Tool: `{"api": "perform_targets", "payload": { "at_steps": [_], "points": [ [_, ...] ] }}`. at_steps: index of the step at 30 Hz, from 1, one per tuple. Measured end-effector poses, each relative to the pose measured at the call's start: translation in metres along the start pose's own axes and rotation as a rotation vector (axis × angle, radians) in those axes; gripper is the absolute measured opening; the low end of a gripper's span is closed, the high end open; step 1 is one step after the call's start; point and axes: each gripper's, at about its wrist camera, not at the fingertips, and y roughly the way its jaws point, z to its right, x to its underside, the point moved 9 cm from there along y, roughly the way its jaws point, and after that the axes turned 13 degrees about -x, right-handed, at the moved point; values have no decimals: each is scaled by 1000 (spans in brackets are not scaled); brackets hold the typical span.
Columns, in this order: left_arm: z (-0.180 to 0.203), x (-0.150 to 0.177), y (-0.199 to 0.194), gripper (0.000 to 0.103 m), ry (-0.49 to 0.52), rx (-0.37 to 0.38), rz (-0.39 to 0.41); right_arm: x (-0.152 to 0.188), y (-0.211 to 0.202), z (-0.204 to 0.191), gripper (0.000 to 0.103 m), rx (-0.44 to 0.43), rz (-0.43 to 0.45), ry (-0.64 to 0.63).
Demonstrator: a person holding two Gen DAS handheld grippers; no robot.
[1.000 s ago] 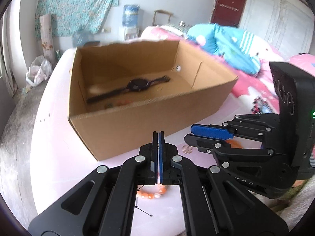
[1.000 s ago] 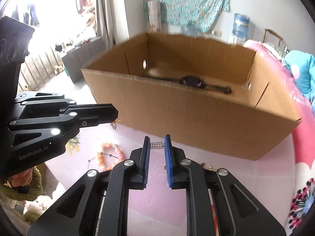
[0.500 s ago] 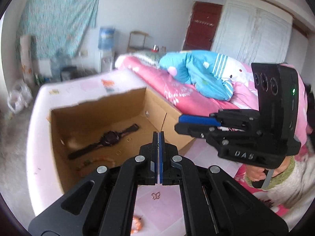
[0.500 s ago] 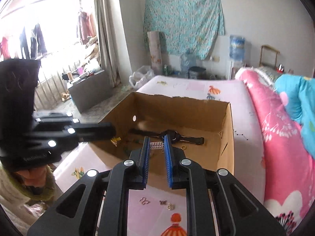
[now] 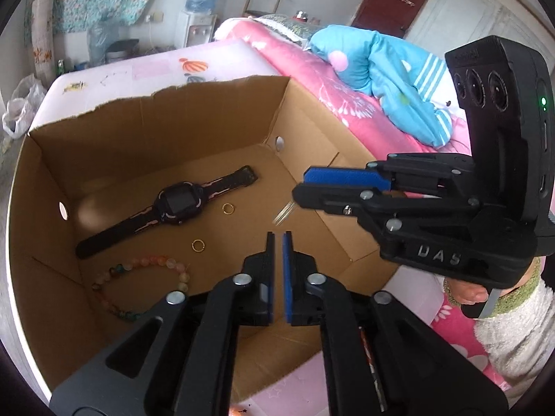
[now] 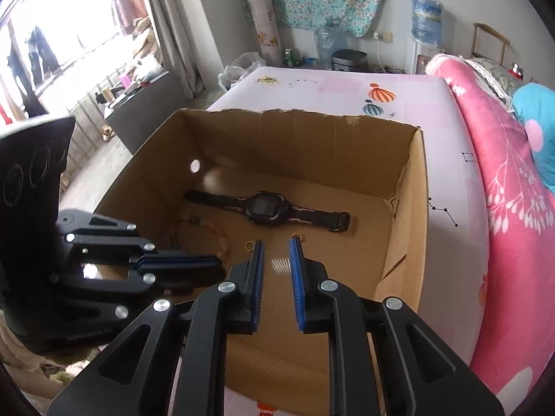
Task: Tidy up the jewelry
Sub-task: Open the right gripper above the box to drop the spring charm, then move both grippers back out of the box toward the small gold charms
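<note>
Both grippers hang over the open cardboard box [image 6: 412, 215]; the right gripper [image 6: 277, 241] has parted its jaws, and a small blurred spring [image 6: 281, 265] sits loose in the gap. The left gripper [image 5: 277, 234] is open just a crack, holding nothing. On the box floor lie a black watch [image 5: 178, 204], two gold rings [image 5: 228, 208] and a bead bracelet [image 5: 145, 263]
</note>
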Motion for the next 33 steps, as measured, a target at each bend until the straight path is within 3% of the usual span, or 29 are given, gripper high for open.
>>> {"api": "perform_targets", "payload": {
  "at_steps": [2,11,14,20,25,28,33],
  "points": [
    [-1,0,1,12,-8,0,1,-2,-3,3,17,-6,12,17],
    [-5,-1,-11,14,-25,-22,35,-4,-26,7,18,-3,80,46],
    [-6,0,-23,16,-28,-28,63,-2,-39,-1,34,6,126,42],
    [-8,12,-71,34,4,-72,177,12,-67,-23,48,12,223,42],
    [-7,29,-100,66,17,-119,222,35,-89,-39,69,-2,299,65],
    [-6,44,-113,75,23,-145,239,52,-95,-45,74,-3,315,83],
    [-9,70,-113,81,11,-171,212,77,-95,-42,80,35,310,127]
  ]
}}
